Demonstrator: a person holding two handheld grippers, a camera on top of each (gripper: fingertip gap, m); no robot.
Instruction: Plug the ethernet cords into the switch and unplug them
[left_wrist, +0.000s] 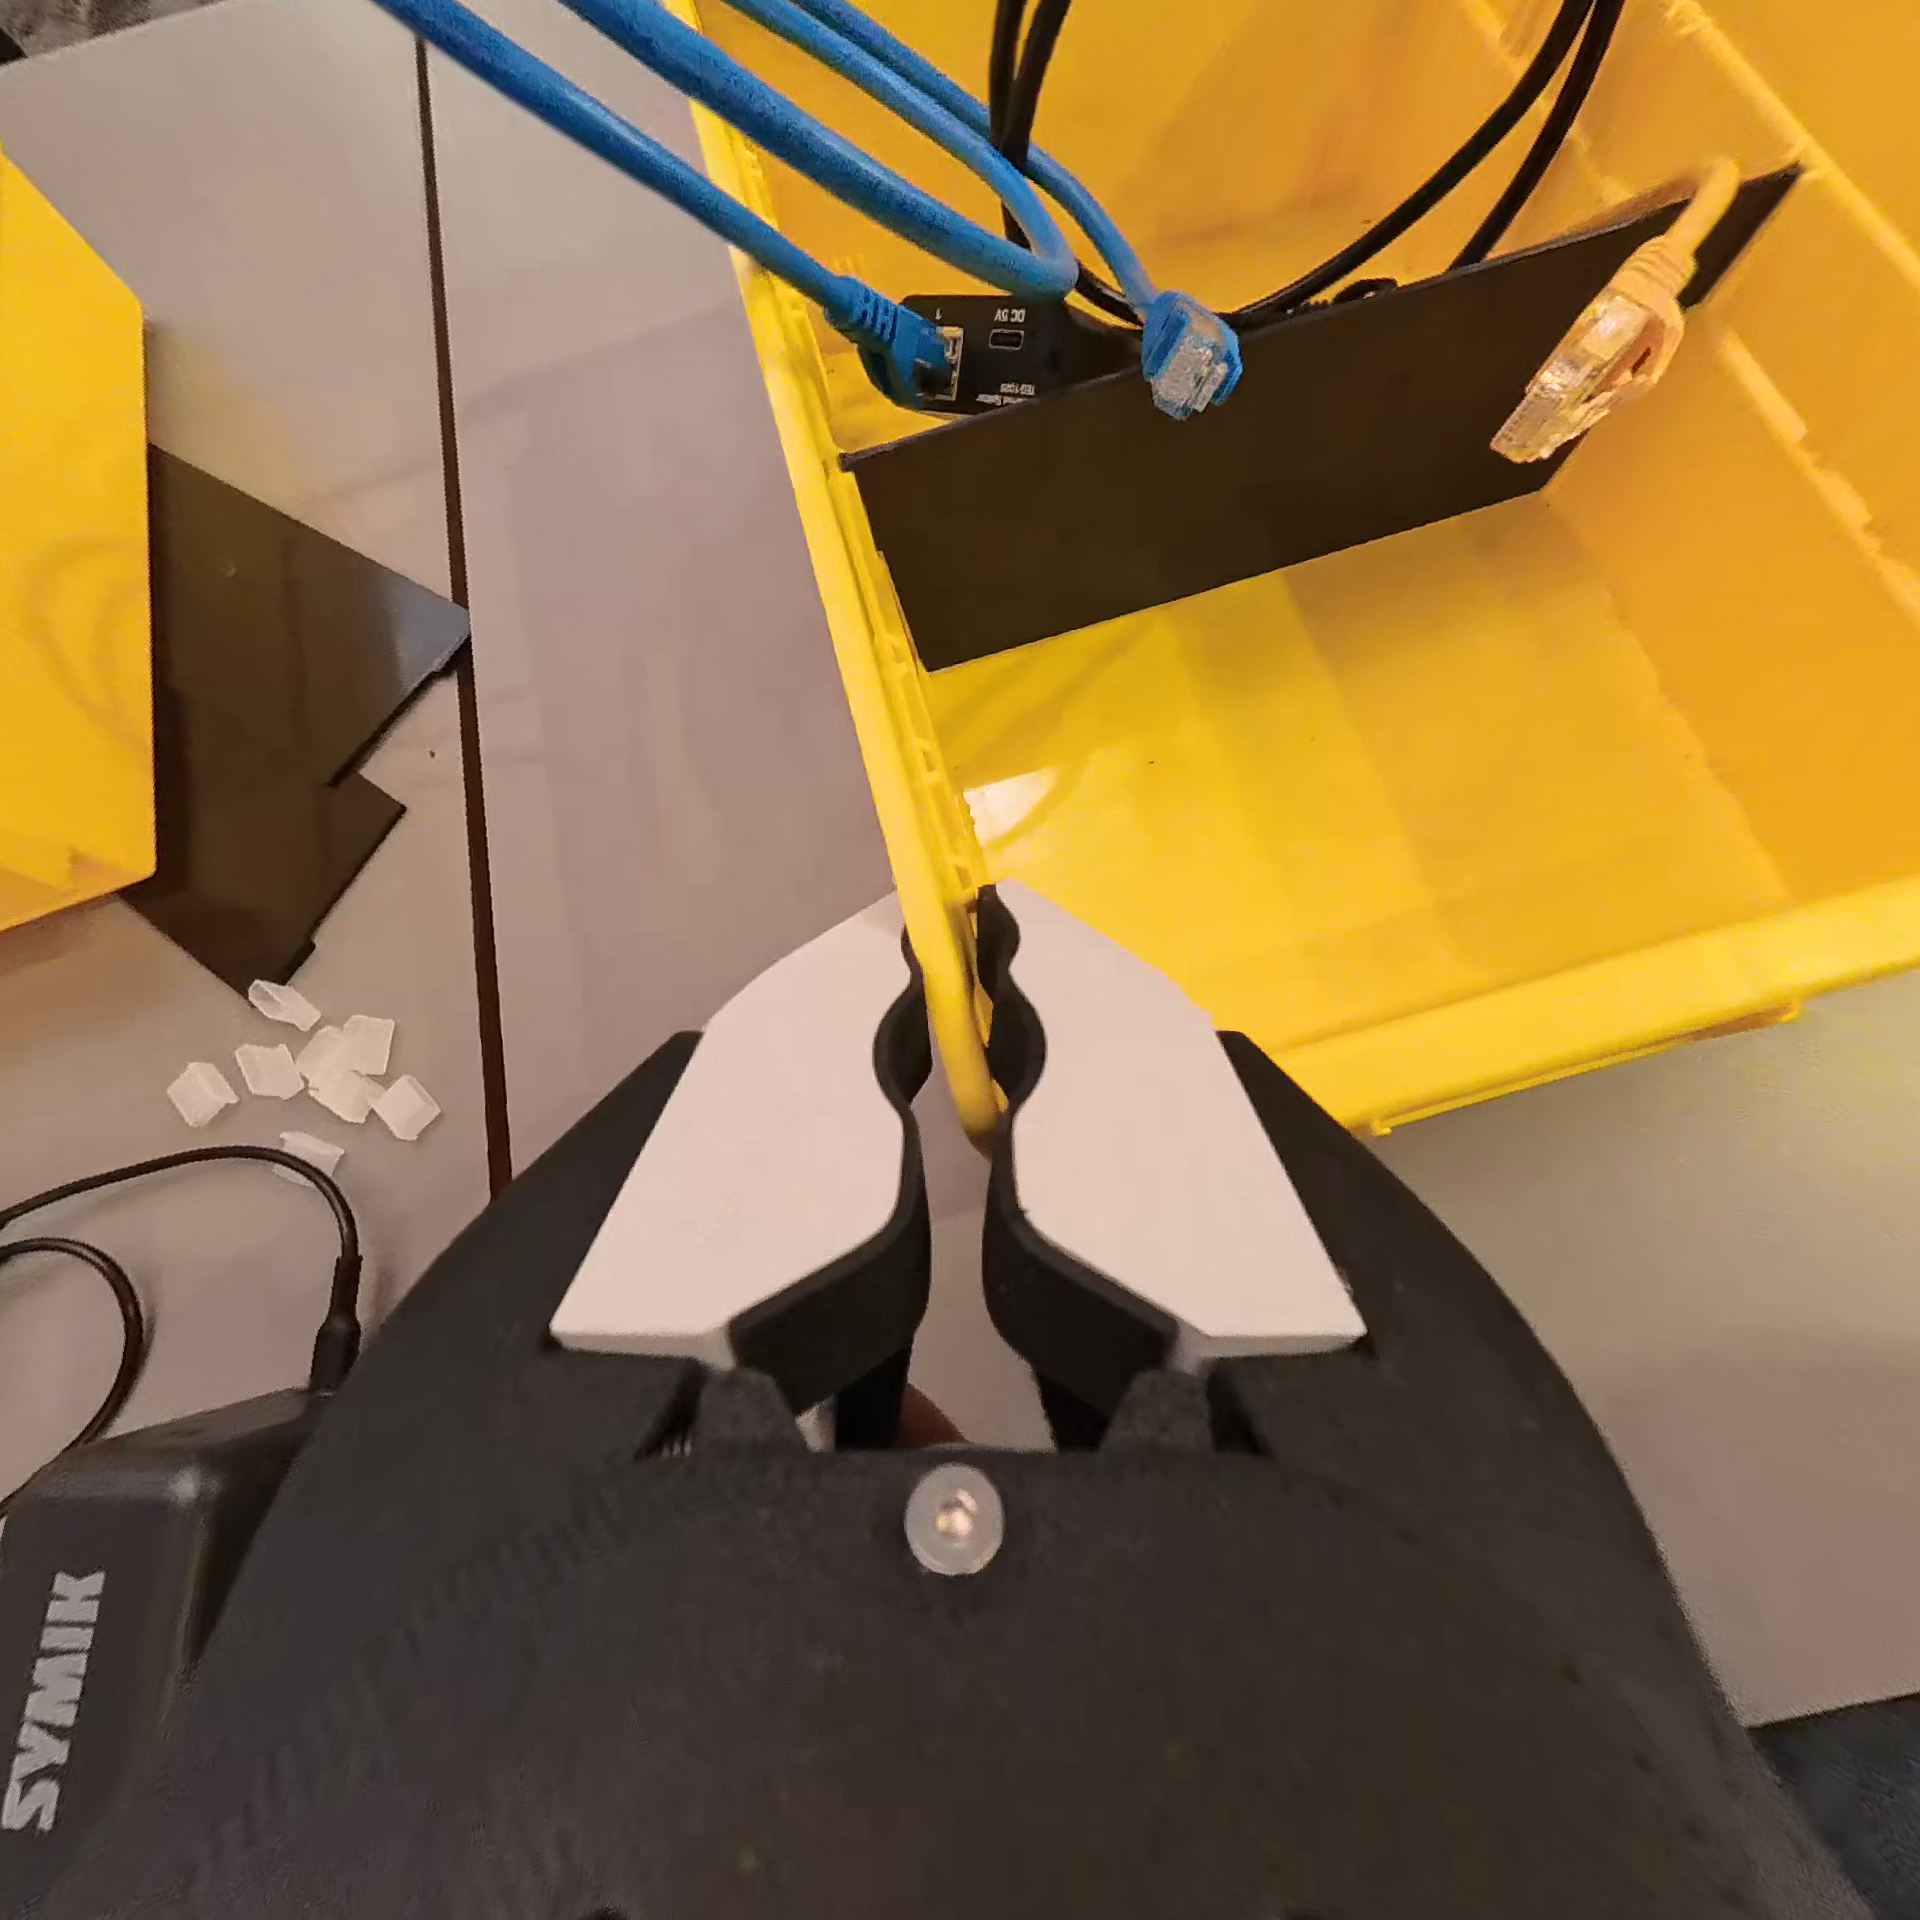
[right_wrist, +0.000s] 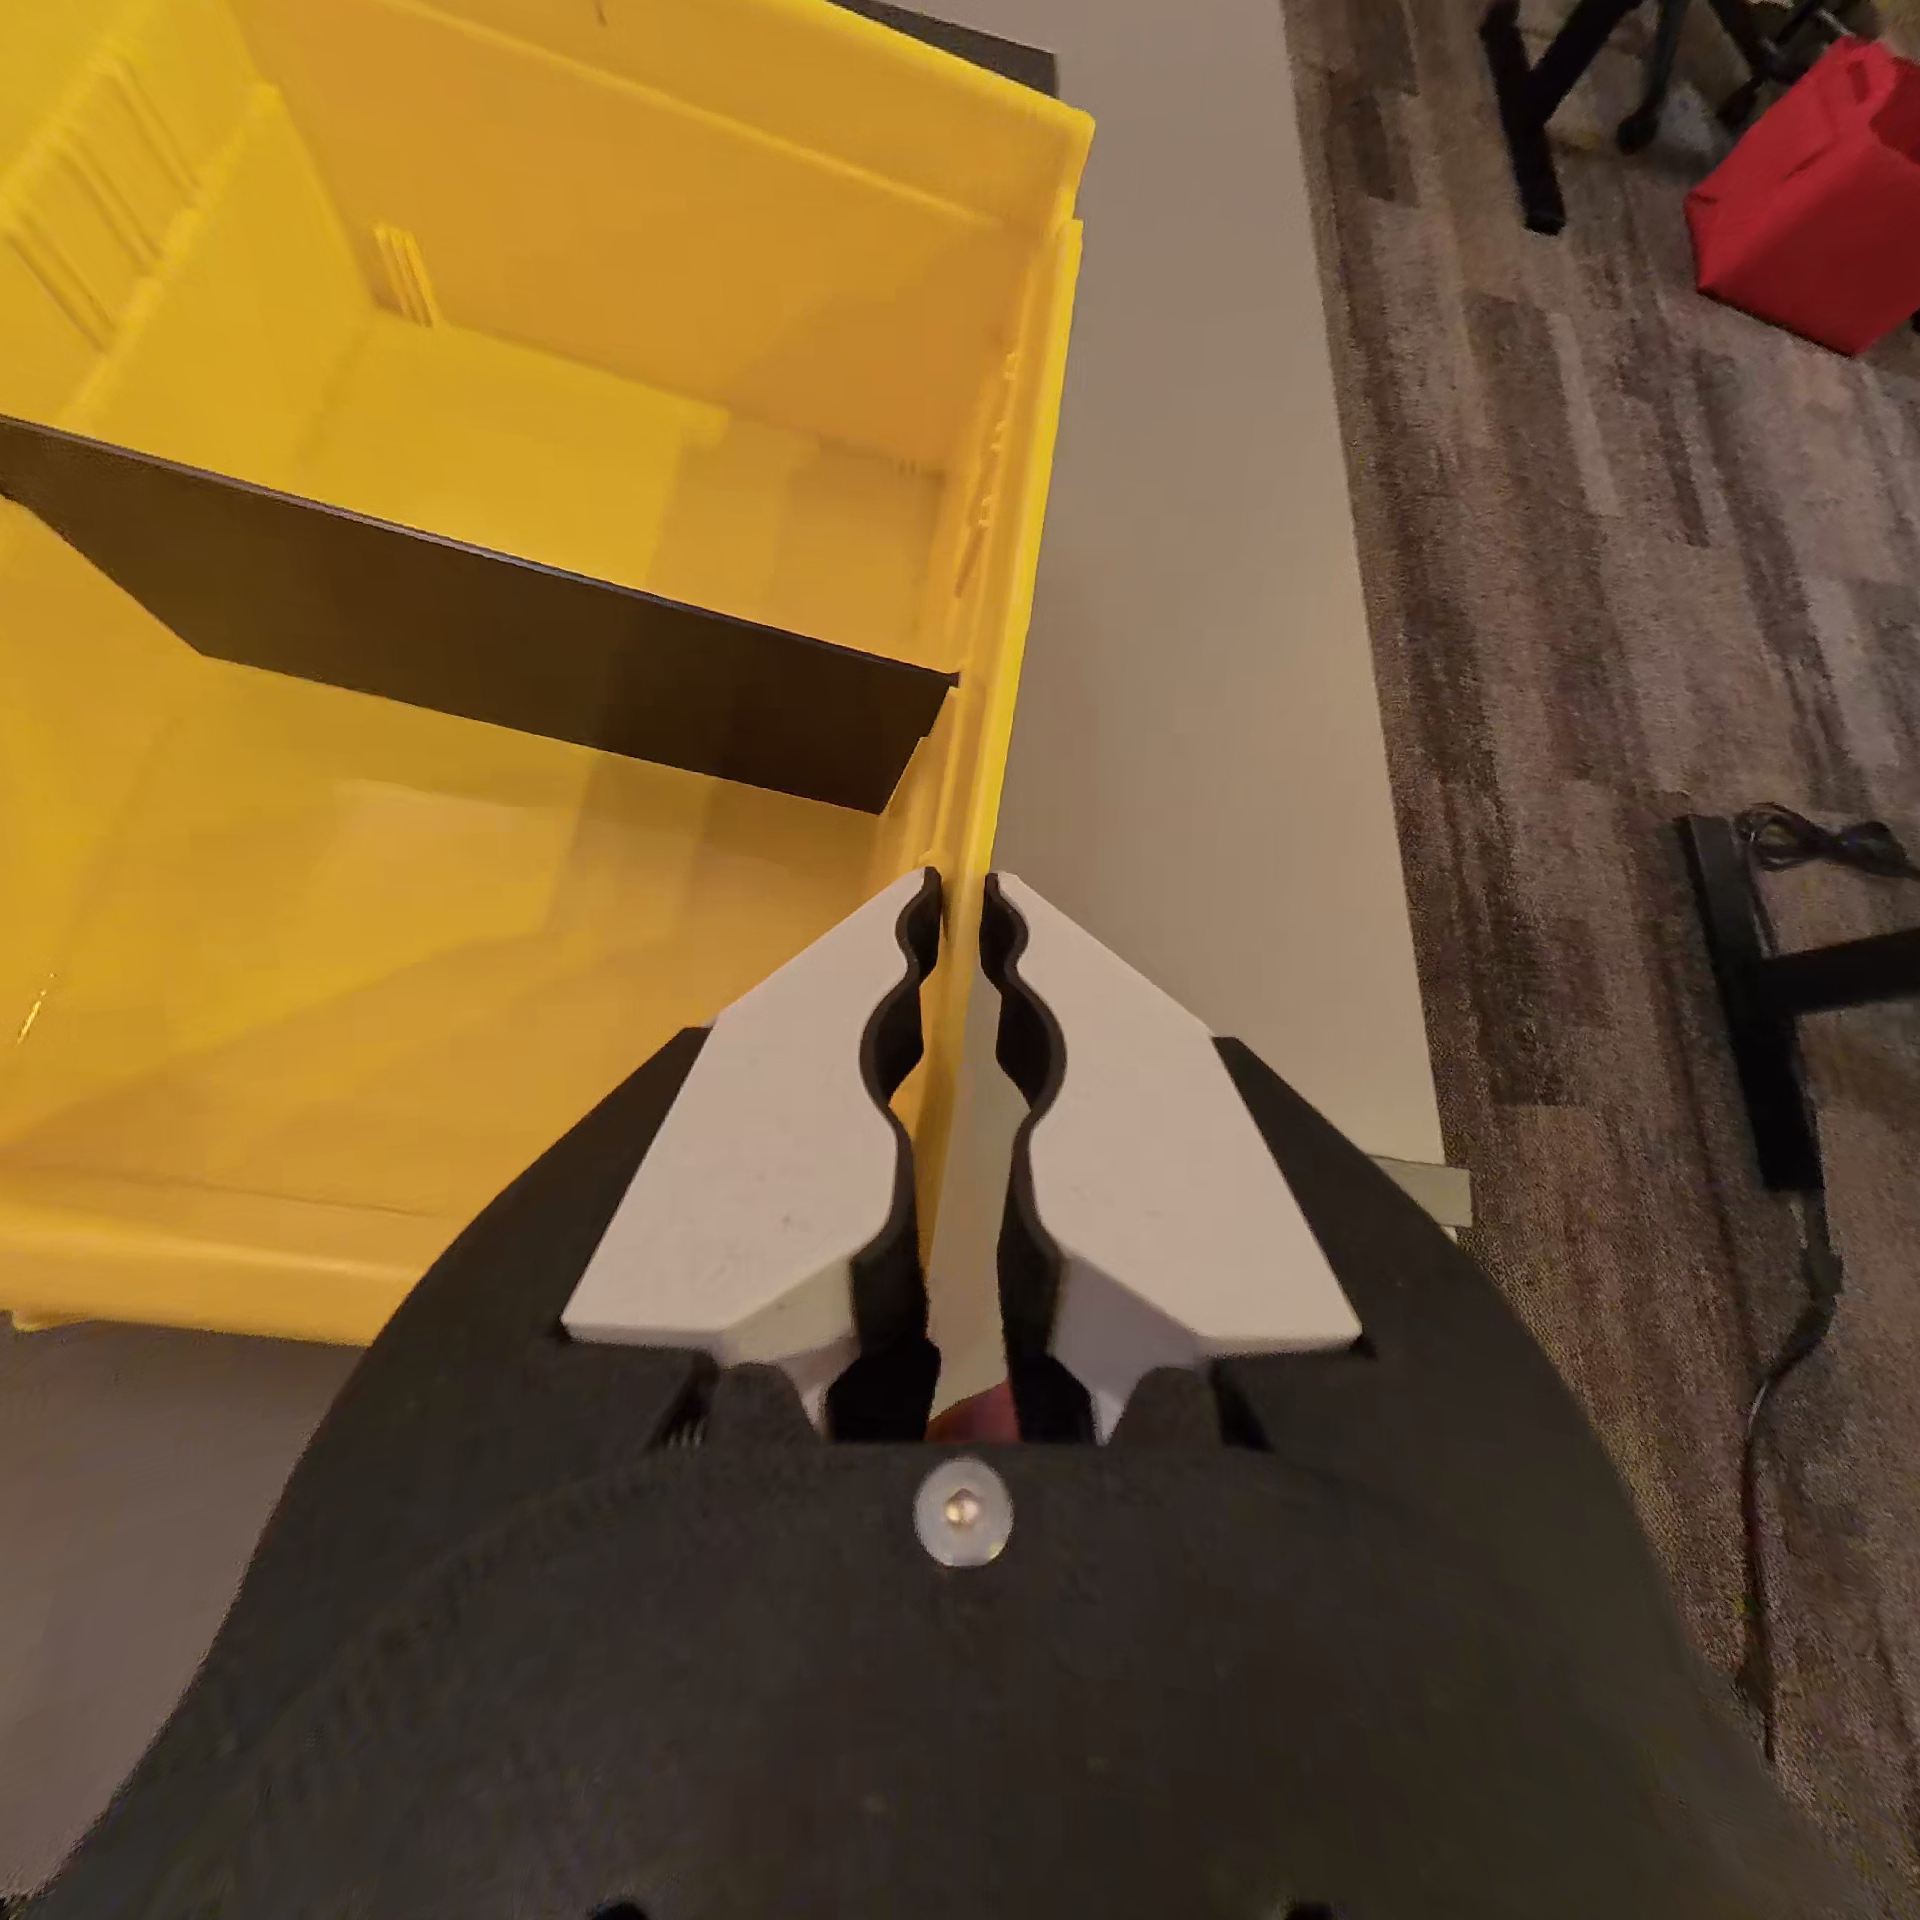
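In the left wrist view, a small black switch (left_wrist: 1003, 348) lies in the yellow bin (left_wrist: 1455, 790) behind a black divider (left_wrist: 1195, 520). One blue ethernet cord (left_wrist: 894, 332) is plugged into its left port. A second blue plug (left_wrist: 1190, 358) hangs loose over the divider. A yellow plug (left_wrist: 1584, 358) rests loose on the divider's top edge. My left gripper (left_wrist: 956, 914) is shut on a yellow cord (left_wrist: 961, 1049) that runs up along the bin's left wall. My right gripper (right_wrist: 961, 894) is shut to a narrow gap, empty, above the bin's right wall (right_wrist: 1023, 499).
Black cables (left_wrist: 1039, 125) drop into the bin's far compartment. Left of the bin lie several clear plastic caps (left_wrist: 312, 1070), a black power adapter (left_wrist: 114, 1621), black sheets (left_wrist: 281, 727) and a yellow block (left_wrist: 62, 582). A red box (right_wrist: 1808, 249) stands on the carpet past the table edge (right_wrist: 1392, 935). The left gripper's tips are roughly 90 centimeters from the right gripper's. The left tips stand about 11 centimeters off the yellow plug (left_wrist: 1584, 358).
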